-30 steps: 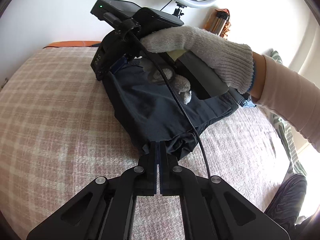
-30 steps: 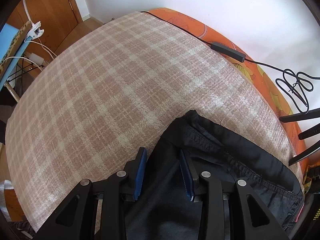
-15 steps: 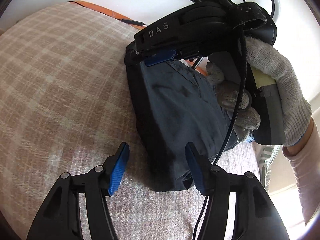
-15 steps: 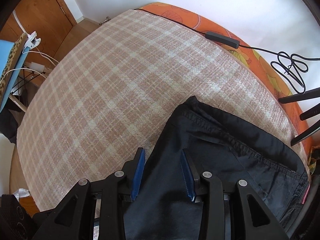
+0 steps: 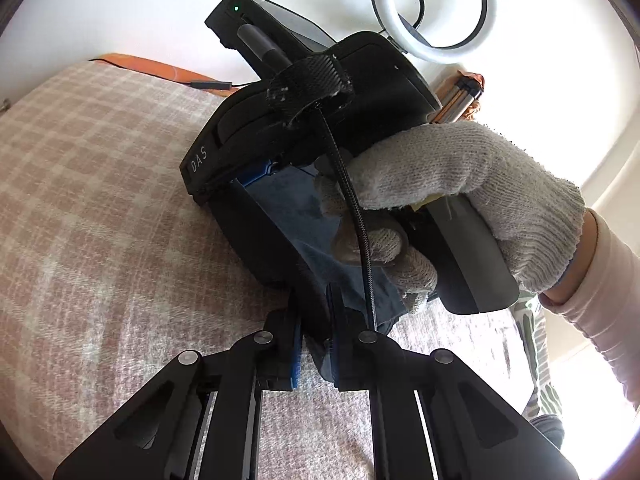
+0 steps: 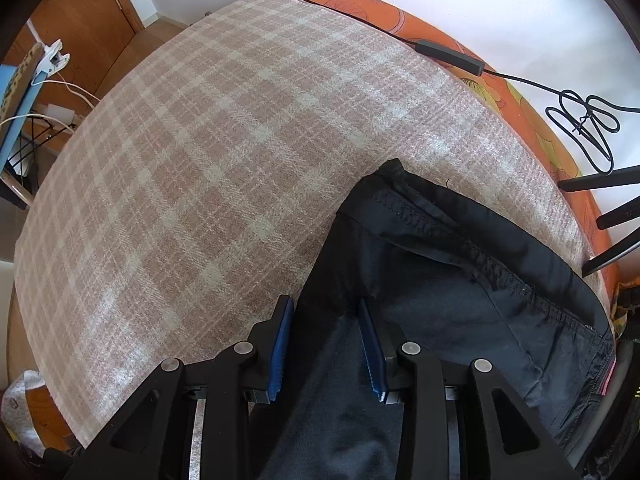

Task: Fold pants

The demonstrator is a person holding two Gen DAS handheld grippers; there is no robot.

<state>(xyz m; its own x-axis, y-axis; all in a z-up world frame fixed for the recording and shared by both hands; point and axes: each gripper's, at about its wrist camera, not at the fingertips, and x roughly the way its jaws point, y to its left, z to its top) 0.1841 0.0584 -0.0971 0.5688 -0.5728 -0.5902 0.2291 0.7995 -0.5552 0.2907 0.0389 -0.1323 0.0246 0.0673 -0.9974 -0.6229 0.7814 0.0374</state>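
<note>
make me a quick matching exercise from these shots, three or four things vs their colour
Things:
1. pants
2. blanket
3. ring light
4. glove

Colours:
a. off-white knit
b. dark navy
c. white
d. pink and cream check

Pairs: 1-b, 2-d, 3-c, 4-a
</note>
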